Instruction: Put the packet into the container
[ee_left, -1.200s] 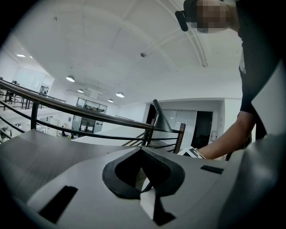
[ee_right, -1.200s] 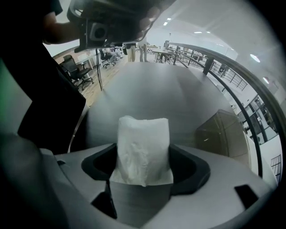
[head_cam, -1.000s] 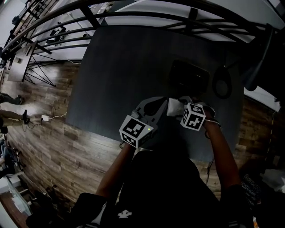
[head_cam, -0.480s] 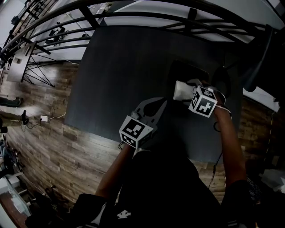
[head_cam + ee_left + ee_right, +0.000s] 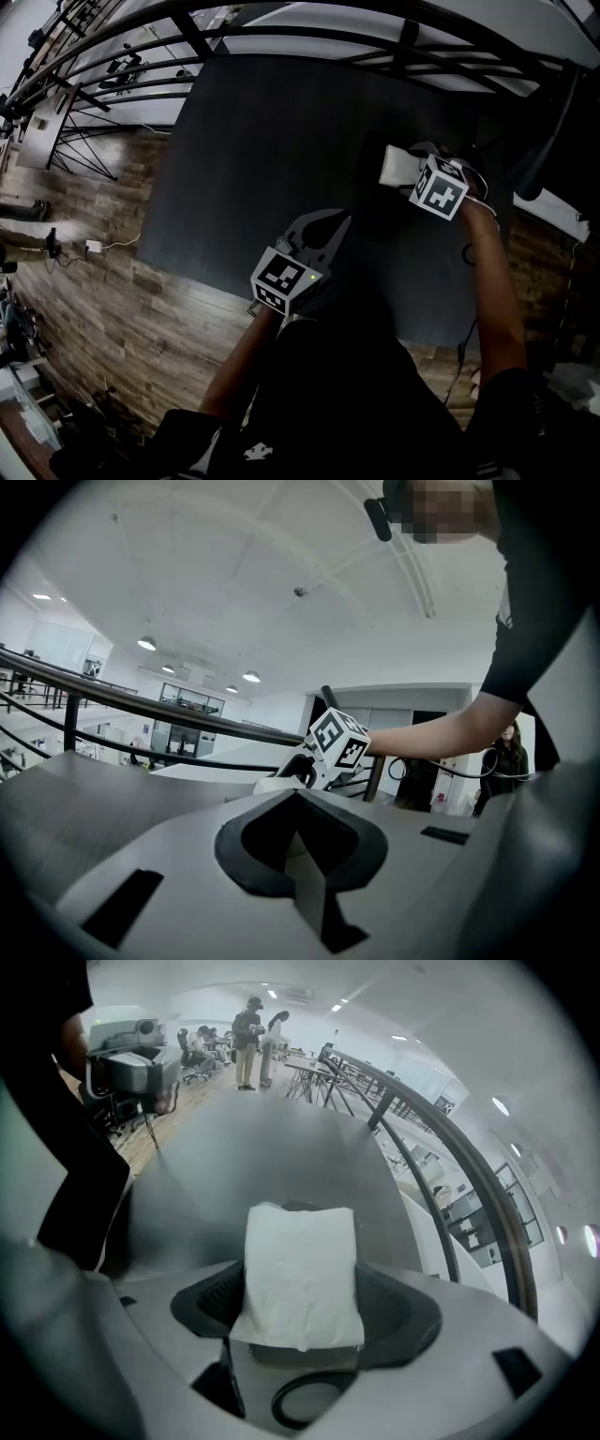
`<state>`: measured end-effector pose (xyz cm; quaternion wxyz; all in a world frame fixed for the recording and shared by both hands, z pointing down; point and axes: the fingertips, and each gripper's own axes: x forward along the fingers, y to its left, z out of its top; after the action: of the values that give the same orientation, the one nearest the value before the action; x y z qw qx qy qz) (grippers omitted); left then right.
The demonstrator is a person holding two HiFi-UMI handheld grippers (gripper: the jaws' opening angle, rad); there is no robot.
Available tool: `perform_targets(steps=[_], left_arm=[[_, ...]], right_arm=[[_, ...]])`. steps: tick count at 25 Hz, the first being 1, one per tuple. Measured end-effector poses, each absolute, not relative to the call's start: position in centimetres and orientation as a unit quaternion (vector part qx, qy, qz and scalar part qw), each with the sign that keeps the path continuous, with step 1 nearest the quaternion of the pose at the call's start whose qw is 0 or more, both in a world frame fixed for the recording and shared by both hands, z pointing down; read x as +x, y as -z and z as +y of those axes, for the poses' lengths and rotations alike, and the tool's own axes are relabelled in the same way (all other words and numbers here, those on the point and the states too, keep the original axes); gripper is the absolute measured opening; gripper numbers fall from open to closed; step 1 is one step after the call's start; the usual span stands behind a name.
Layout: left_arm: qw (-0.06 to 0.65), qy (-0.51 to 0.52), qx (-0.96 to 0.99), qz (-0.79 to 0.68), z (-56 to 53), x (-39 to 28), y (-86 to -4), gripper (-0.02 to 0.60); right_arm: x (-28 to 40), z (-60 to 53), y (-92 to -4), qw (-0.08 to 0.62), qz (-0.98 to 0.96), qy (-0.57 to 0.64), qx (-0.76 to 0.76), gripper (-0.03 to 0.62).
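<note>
**Packet in my right jaws, over the container**

My right gripper (image 5: 405, 163) had the white packet (image 5: 394, 167) pinched between its 2 jaws, which stood fairly wide and pressed on its 2 long sides. In the right gripper view the packet (image 5: 300, 1269) ran lengthwise along the jaws and stuck out well past their tips, so its long axis followed the way I pointed: steeply down at the dark worktop (image 5: 253, 159).

The container (image 5: 373, 195), a dark box hard to tell from the worktop, lay right under the packet. Only a dark edge of it (image 5: 292, 1207) peeped past the packet's far end.

I judged the packet to be lined up above the opening, so what was left was a short drop straight down and a release.

My left gripper (image 5: 333, 223) was nearer my body, well apart from the container. Its jaws were together with nothing between them, and it had no part in this.
</note>
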<state>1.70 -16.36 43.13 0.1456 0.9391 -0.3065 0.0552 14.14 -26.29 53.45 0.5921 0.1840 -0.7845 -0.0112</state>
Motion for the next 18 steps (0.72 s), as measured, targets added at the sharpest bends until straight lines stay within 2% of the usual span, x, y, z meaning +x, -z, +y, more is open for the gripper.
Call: perform_targets(steps=[18], left_arm=[[0.155,-0.065,0.931,-0.324,-16.3,-0.1,-44.0,-0.005]], right_arm=[[16.4,-28.7,-59.6,0.602,-0.768,-0.046,0.212,0.362]])
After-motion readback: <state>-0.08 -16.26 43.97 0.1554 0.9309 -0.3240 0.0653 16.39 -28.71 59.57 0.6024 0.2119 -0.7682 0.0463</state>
